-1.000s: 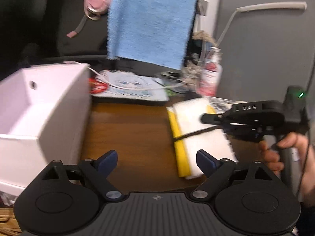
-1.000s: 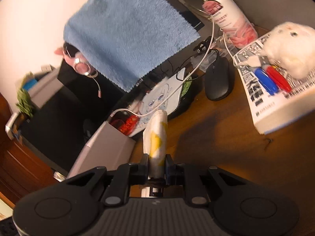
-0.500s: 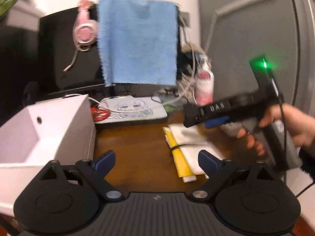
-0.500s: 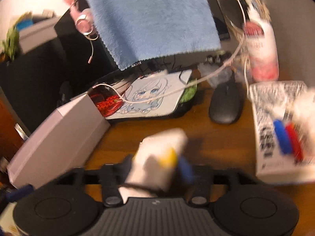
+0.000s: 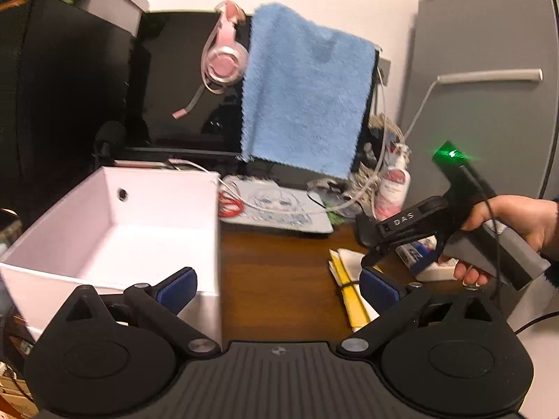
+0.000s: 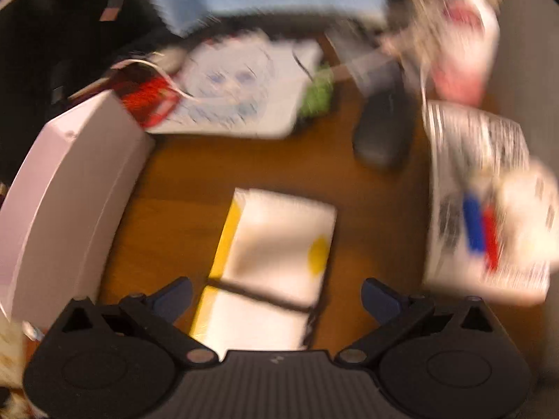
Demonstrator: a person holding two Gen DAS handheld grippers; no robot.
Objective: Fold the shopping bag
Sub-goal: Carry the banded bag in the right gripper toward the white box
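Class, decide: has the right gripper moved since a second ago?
Yes. The right gripper let go of the folded bag and drew back, opening, while the desk stays fixed.

Black claw (image 5: 277, 284) (blue pads (image 5: 176, 285))

Fluffy blue towel (image 5: 304, 94); glossy wooden desk (image 5: 279, 279)

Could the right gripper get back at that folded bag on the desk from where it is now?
Probably yes. The right gripper is open directly above the folded bag, which lies flat on bare wood with nothing between them.
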